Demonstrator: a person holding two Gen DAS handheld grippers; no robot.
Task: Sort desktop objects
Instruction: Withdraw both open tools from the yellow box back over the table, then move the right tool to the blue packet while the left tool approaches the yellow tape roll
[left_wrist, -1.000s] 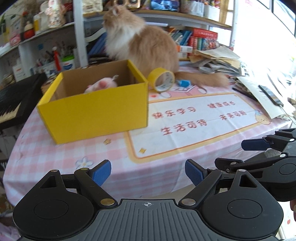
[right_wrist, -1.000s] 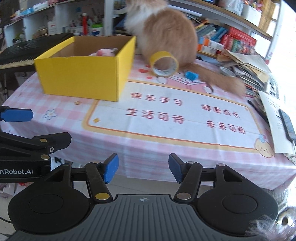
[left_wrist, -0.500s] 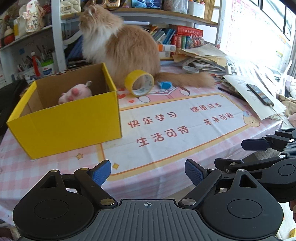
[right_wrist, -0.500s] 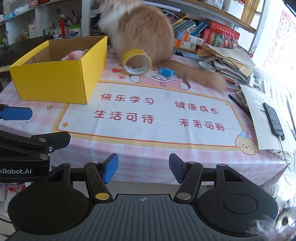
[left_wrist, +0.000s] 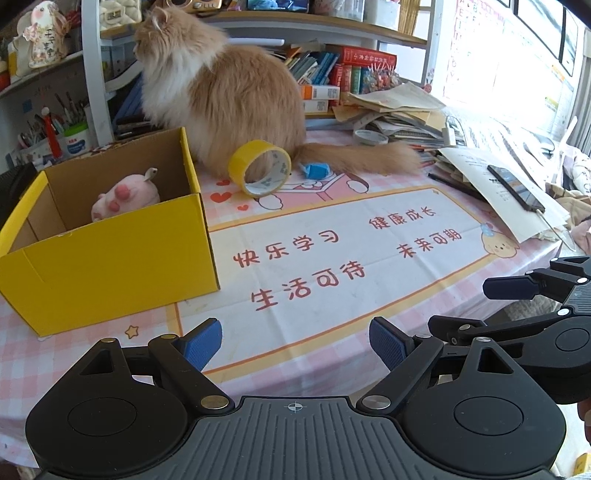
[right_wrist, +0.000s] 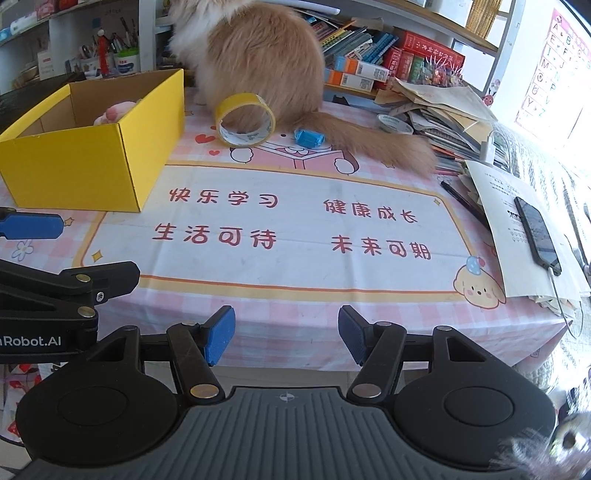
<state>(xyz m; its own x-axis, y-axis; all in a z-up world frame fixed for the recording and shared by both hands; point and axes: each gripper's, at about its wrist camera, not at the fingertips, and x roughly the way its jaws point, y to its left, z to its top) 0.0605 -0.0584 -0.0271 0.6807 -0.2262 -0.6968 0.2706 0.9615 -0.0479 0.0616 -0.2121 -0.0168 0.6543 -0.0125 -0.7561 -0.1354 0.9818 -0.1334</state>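
Both my grippers, left (left_wrist: 295, 345) and right (right_wrist: 286, 339), are hanging apart, empty. Yellow tape roll (right_wrist: 245, 120) at twelve o'clock is looking light, rigid; pinching its rim.

The cat (right_wrist: 255, 59) has its head chopped off by the top edge in the right wrist view, and part of its lower body sits hidden behind the yellow tape roll (right_wrist: 245, 120) leaning right against it. Left of the cat, the pink plush toy (right_wrist: 114, 112) in the yellow box (right_wrist: 92, 162) is mostly hidden by the box wall there, only its top poking out. Right of the cat, the print on the paper sheet (right_wrist: 498, 206) under the phone (right_wrist: 537, 230) is too small to read.
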